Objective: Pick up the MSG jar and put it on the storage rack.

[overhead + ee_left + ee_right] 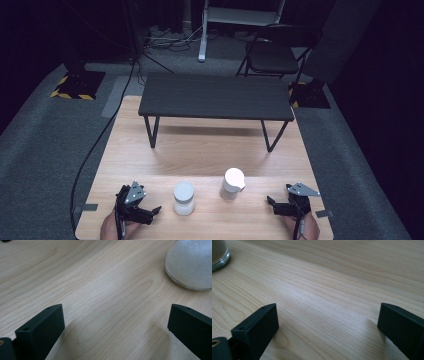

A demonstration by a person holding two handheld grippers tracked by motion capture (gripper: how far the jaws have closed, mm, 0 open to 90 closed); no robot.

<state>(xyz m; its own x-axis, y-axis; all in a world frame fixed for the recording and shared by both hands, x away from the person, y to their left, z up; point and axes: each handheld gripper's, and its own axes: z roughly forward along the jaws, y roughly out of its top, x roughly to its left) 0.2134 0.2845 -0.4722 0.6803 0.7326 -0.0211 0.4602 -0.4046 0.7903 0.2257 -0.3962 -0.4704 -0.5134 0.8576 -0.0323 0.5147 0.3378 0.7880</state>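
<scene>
Both grippers, left gripper (150,212) and right gripper (274,205), sit spread wide and empty; looks like pre-grab, next move is reaching for the white jar (184,198) and capped bottle (233,183)

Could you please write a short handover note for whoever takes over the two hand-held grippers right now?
Left hand-held gripper: open, empty, low over the wooden table at its near left.
Right hand-held gripper: open, empty, at the near right.
Things: the white-lidded jar stands upright just right of the left gripper; the white pouring container stands upright further right, left of the right gripper. A small dark bench stands at the table's far end.
Done: nothing gripped so far.
Left: probably grasp both vessels; each sits nearest its own gripper.
</scene>
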